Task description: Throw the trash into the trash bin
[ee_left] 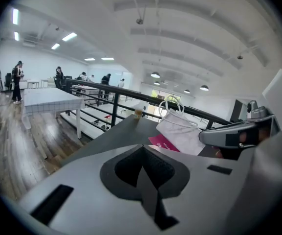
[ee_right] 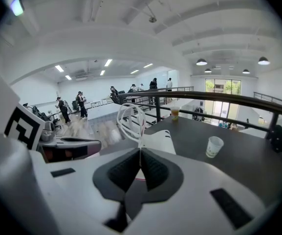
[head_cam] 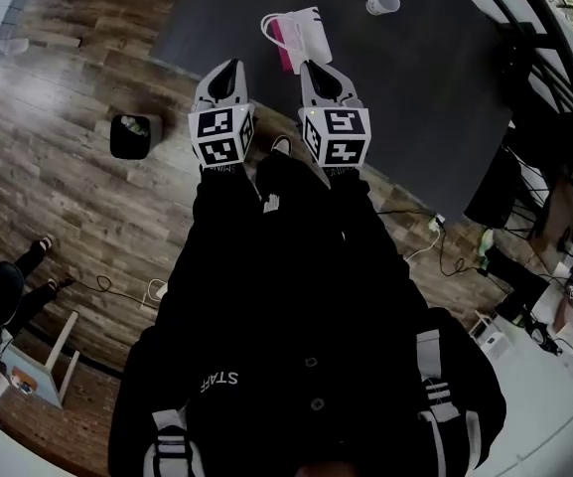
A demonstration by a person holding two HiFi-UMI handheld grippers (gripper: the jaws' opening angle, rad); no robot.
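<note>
Your left gripper [ee_left: 141,151] has its jaws pressed together on nothing, and your right gripper [ee_right: 141,154] is likewise closed and empty; you hold the two side by side at the near edge of the dark table [head_cam: 425,78]. The trash, a white paper bag [head_cam: 304,30] with a pink side, lies on the table just ahead of the right gripper's tips, with a paper cup [head_cam: 383,1] farther back. The bin [head_cam: 130,135] stands on the wood floor [head_cam: 58,197] to your left, well apart from the bag.
</note>
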